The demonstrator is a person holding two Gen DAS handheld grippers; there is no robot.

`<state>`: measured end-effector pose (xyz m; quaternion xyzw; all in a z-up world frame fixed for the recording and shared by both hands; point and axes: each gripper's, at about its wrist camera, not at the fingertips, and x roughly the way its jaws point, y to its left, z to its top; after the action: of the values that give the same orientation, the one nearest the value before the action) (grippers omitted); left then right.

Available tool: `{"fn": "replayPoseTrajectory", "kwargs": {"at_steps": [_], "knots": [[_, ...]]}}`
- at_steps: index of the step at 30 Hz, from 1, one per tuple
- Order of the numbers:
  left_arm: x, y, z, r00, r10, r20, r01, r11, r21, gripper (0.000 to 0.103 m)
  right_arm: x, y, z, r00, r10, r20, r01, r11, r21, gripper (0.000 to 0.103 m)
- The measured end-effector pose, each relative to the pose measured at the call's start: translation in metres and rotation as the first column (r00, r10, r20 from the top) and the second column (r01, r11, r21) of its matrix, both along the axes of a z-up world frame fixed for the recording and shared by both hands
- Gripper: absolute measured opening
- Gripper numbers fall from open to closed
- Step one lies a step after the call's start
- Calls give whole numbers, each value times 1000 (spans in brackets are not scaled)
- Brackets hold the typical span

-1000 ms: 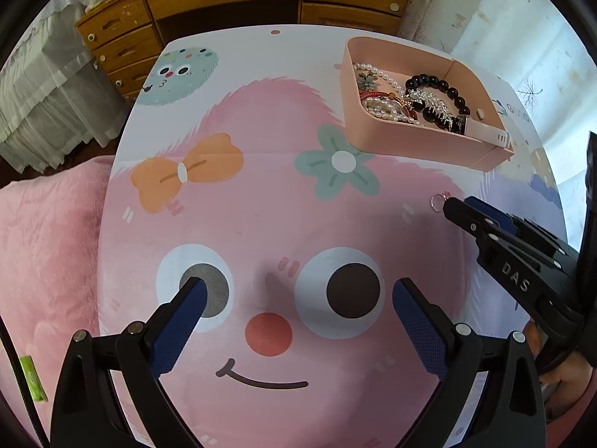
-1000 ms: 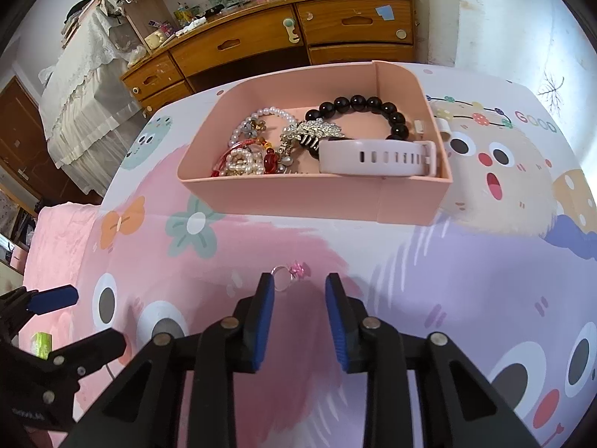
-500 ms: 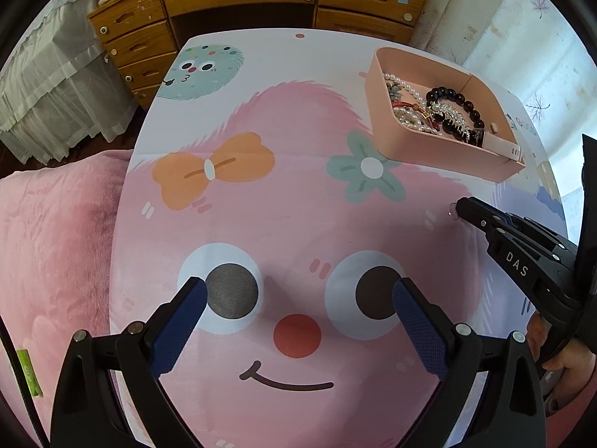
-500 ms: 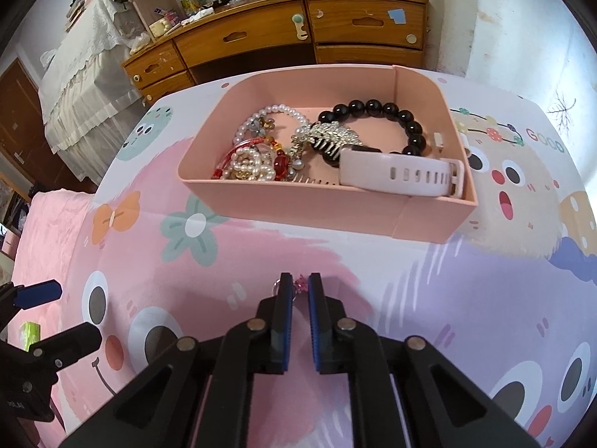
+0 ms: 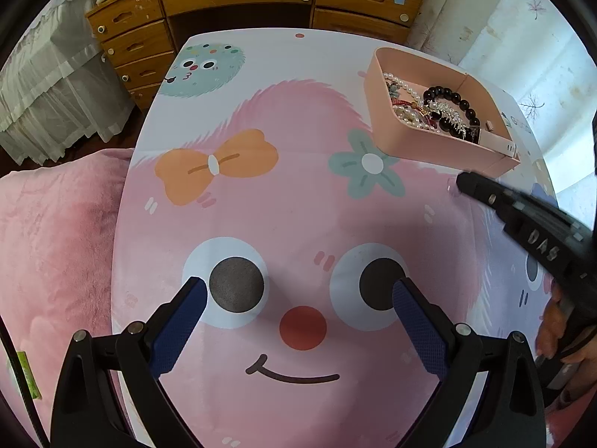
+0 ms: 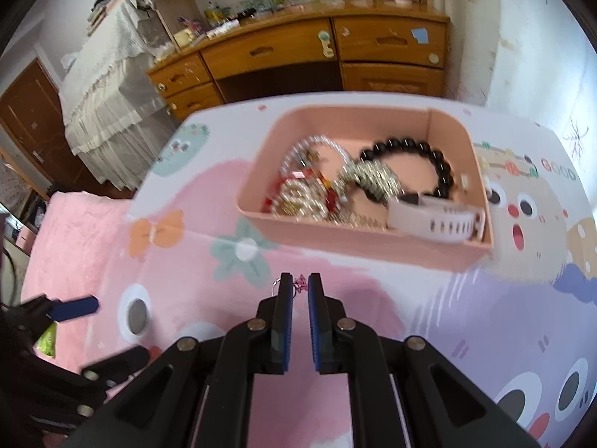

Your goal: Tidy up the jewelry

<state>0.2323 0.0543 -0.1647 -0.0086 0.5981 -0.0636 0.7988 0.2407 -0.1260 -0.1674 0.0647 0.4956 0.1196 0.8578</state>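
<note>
- Now the small pink-charm ring (image 6: 296, 286) sits pinched at the very tips of the right claw (image 6: 299, 288), its wire loop poking out past the left finger.
- Straight ahead of that claw, beyond a strip of bare mat, stands the pink tray (image 6: 358, 244), already holding a black bead bracelet (image 6: 429, 160), pearls and a white watch strap (image 6: 436, 220).
- The left claw (image 5: 298, 308) hovers spread wide over the cartoon mat (image 5: 261, 224), holding nothing.
- Risk: the grip is shallow, so a jolt could let the ring slip out short of the tray wall, or snag on release.
</note>
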Motion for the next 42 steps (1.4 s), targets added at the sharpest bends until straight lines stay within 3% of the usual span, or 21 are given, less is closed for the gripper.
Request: {"fn": "replayPoseTrajectory", "kwargs": {"at_steps": [8,13,17,19,23,27,30,33,37,42], "knots": [[-8,6,5,1000,-21,19,21,999,-28,99,13,-8,37,989,-58,137,55,998,24,8],[-15,9,21,998,-46,31,47,998,-30,99,27,-18,48,981,-128,146,128,992,7,8],[-25,13,47,994,-76,78,81,995,-60,99,32,-24,58,979,-169,114,174,984,-36,32],[-30,15,58,993,-76,91,82,994,-66,99,23,-27,66,973,-185,134,190,981,-25,36],[-37,23,71,997,-29,74,33,998,-51,99,-1,-34,79,966,-221,131,227,974,-26,63],[-54,38,68,997,79,-14,-80,995,-60,99,-32,-36,71,974,-222,50,225,972,-70,71],[-78,46,64,989,145,-31,-147,985,-95,99,-63,-37,55,981,-192,-41,188,978,-85,71],[-106,44,62,981,192,-41,-195,977,-82,99,-104,-40,41,973,-188,-131,181,981,-66,73],[-140,21,66,986,149,-68,-152,987,-42,99,-169,-54,37,958,-195,-210,177,979,-104,88],[-185,-25,84,998,41,-37,-40,999,31,99,-236,-75,47,929,-219,-297,205,976,-78,90]]}}
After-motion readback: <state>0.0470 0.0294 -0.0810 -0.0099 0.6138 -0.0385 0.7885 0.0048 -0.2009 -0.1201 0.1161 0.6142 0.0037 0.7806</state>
